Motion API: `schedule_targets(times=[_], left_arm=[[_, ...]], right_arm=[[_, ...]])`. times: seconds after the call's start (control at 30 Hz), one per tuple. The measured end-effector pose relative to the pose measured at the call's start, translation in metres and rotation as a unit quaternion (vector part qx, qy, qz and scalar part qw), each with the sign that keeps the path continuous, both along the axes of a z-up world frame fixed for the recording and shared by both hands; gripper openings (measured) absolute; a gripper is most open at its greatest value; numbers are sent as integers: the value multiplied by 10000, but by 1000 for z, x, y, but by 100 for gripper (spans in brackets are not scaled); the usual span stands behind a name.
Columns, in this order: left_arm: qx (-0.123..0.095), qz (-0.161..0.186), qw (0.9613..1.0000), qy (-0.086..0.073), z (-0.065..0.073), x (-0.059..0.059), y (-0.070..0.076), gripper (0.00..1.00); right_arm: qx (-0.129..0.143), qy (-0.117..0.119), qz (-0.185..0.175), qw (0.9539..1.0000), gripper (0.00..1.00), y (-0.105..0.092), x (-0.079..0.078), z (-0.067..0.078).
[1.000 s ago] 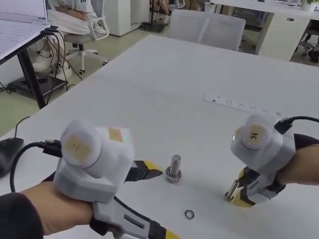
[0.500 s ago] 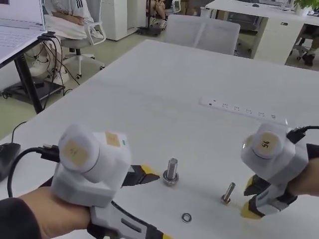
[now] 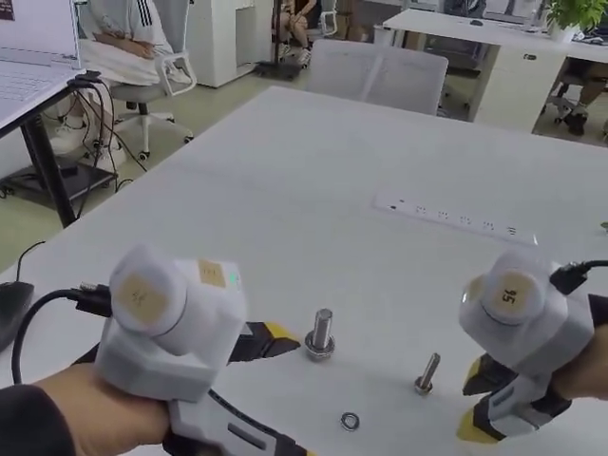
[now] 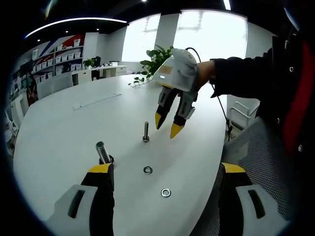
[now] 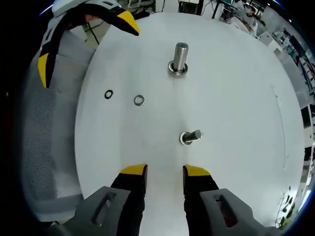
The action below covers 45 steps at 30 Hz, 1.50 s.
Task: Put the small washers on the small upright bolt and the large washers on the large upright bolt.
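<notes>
Jaws apart on both, right gripper [image 5: 165, 170] sits just behind small bolt [image 5: 191, 136], left gripper [image 4: 166, 169] beside large bolt [image 4: 103, 152].

Lighting: bright, even, diffuse. Broad white matte tabletop [image 3: 285, 190]: evenly lit; faint soft shadow at large silver steel upright bolt [image 3: 321, 334]. Tall bright windows [image 4: 211, 44]: overexposed, left gripper view. 2 gripper views: heavy fisheye bending at edges. Head view: sharp, far office slightly soft.

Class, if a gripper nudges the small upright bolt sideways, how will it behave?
The small bolt stands tall on a narrow head, so it probably tips easily. Once down on the smooth table, it would likely roll.
</notes>
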<state>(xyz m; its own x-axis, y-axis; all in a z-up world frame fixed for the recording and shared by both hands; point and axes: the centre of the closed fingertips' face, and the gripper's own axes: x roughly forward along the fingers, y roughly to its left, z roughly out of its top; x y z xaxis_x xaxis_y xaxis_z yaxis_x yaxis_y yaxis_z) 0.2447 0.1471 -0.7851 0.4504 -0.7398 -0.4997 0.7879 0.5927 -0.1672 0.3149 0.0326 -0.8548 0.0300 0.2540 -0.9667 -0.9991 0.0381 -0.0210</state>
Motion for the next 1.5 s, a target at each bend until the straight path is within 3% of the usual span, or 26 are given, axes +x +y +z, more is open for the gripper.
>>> schedule_targets(times=[0.43,0.67,1.07,1.5], left_arm=[[16,4,10000,-27,1,-1,1,88],[9,27,10000,-62,2,-1,2,88],[-9,40,9999,-100,4,-2,2,88],[-37,54,9999,-130,6,-1,3,87]], right_arm=[[88,131,393,9991,30,30,-36,0],[134,169,604,9979,30,51,-44,0],[238,82,843,9961,28,84,-43,1],[100,82,1003,9949,26,98,-38,-11]])
